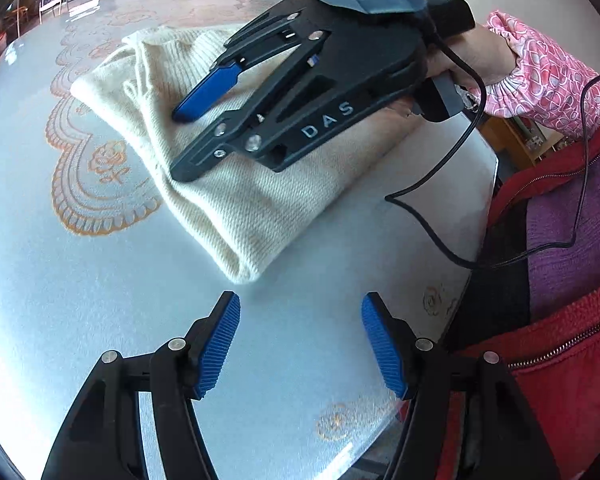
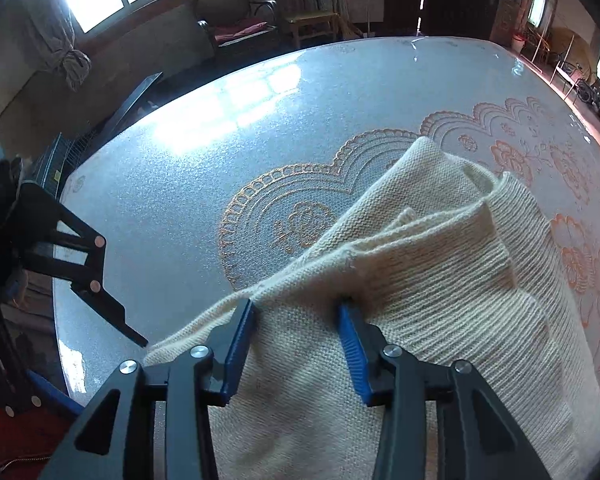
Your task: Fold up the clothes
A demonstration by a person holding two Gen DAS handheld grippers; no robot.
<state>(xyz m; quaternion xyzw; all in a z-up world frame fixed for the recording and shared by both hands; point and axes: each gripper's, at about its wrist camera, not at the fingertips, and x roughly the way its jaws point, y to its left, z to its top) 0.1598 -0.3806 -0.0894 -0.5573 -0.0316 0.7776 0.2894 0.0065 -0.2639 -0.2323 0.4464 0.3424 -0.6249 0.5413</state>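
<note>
Left wrist view, folded cream sweater [image 1: 220, 184] lying diagonally, right hand-held gripper [image 1: 180, 140] spread open on it, left hand-held gripper [image 1: 300, 344] wide open, empty.

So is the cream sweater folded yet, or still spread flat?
Folded: the cream sweater lies as a compact bundle with stacked layers and doubled edges on the table.

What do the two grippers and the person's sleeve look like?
Both the left gripper and the right gripper are black, angular frames with silver rivets and ribbed blue pads. The right one bears the pale letters "DAS" and trails a black cable. The sleeve is pink with a white pattern.
</note>
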